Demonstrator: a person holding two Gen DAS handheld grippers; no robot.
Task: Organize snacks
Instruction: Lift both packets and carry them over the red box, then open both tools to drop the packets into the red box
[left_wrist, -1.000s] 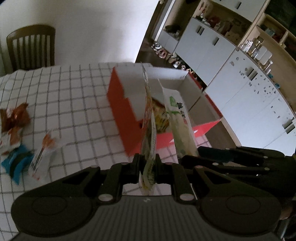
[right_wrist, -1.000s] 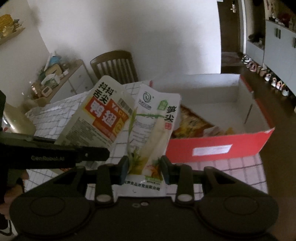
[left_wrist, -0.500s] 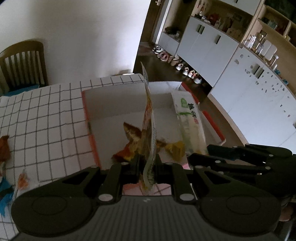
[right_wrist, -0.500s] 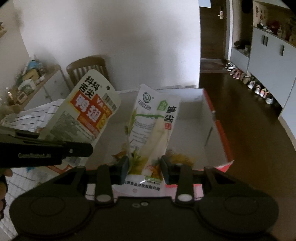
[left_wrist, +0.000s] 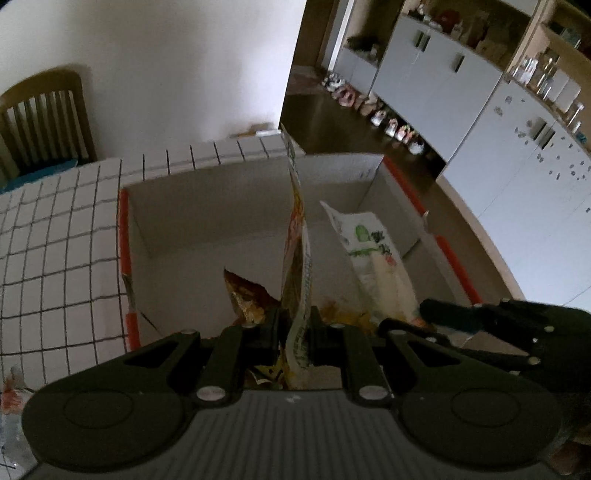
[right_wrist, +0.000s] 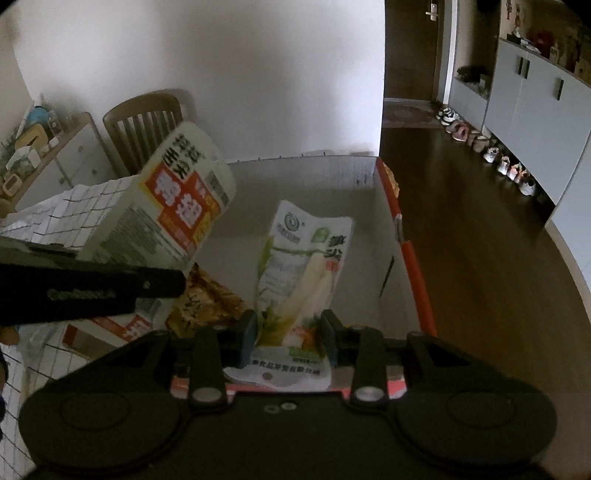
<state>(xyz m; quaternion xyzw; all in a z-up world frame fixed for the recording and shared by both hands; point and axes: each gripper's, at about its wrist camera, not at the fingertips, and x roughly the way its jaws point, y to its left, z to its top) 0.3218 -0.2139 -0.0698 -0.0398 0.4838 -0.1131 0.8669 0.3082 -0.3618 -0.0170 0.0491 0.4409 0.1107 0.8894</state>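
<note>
While both packets hang over the red box (left_wrist: 125, 236), left gripper (left_wrist: 295, 325) clamps the duck-wing packet (right_wrist: 177, 206) — right gripper (right_wrist: 288, 332), at 3 o'clock, clamps the bamboo-shoot packet (right_wrist: 306, 266).

An open red-and-white cardboard box (left_wrist: 125, 236) sits on the checked-cloth tabletop (left_wrist: 55, 236), with crumpled brown snack wrappers (left_wrist: 245, 299) lying inside it. Above the box, the left claw (left_wrist: 295, 325) holds a tall printed snack pouch (left_wrist: 295, 236) just left of the white bamboo-shoot packet (right_wrist: 306, 266) in the right claw (right_wrist: 288, 334). A wooden slat-back chair (left_wrist: 40, 118) stands behind the tabletop.
</note>
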